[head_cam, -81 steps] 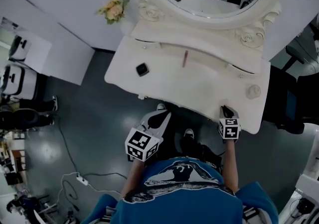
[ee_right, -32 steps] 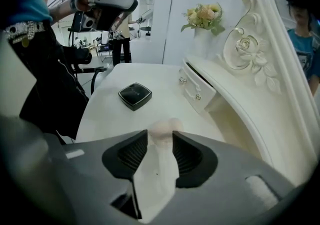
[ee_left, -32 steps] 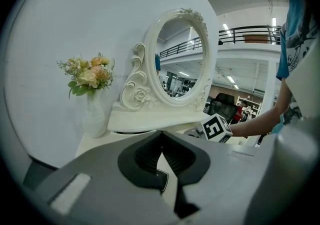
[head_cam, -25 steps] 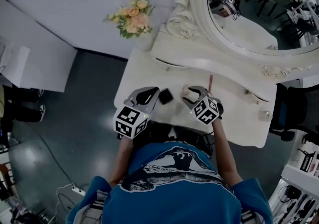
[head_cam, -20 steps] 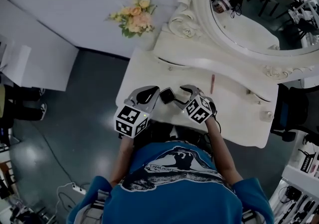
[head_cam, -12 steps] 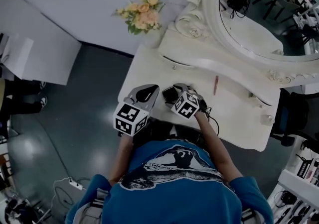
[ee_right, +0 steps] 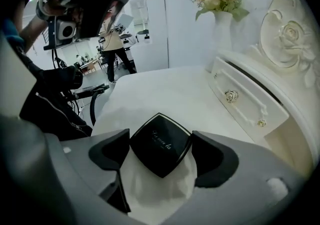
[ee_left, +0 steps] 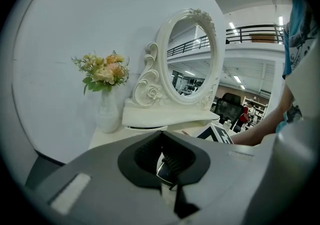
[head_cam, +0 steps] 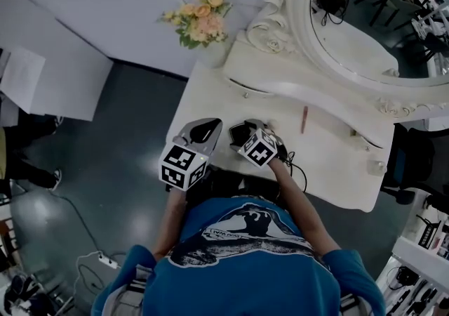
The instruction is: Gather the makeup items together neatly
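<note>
Left tongs point(head_cam: 202, 129) at white vanity point(head_cam: 330, 147) edge

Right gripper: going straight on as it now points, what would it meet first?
The right gripper, whose jaws have just been opening, would likely meet the black square compact lying between them on the white dressing table.

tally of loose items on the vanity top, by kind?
Black compact: 1
Pink stick: 1
Small pale round item, too small to identify: 1
Vase of flowers: 1
Total: 4
</note>
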{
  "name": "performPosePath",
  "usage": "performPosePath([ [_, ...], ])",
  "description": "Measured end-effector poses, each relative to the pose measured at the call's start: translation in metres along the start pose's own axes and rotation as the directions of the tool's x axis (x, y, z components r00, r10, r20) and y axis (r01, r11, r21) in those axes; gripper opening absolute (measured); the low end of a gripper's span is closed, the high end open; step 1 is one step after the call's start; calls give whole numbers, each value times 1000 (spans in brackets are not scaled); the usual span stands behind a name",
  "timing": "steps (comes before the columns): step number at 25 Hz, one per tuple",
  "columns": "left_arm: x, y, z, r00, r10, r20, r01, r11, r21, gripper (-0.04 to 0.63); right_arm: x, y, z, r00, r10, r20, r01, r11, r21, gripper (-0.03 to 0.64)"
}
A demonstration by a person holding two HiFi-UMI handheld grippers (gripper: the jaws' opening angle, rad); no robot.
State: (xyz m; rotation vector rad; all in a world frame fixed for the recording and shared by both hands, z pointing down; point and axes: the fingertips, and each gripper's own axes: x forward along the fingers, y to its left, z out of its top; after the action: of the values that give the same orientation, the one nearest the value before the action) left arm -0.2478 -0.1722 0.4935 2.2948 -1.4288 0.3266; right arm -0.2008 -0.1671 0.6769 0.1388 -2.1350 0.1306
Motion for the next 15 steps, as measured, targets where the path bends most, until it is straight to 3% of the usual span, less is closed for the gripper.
performPosePath([
  [5, 4, -4, 3, 1000, -24, -1, 24, 1000, 12, 14, -7, 3, 5, 1000, -19, 14, 20, 999, -28, 390],
  [10, 6, -10, 3, 999, -46, -13, 46, 999, 24, 14, -25, 4, 16, 996, -25, 81, 23, 999, 26, 388],
  [15, 14, -21, 3, 996, -87, -28, 88, 995, 40, 14, -52, -12, 9, 989, -89, 122, 74, 990, 119, 388],
])
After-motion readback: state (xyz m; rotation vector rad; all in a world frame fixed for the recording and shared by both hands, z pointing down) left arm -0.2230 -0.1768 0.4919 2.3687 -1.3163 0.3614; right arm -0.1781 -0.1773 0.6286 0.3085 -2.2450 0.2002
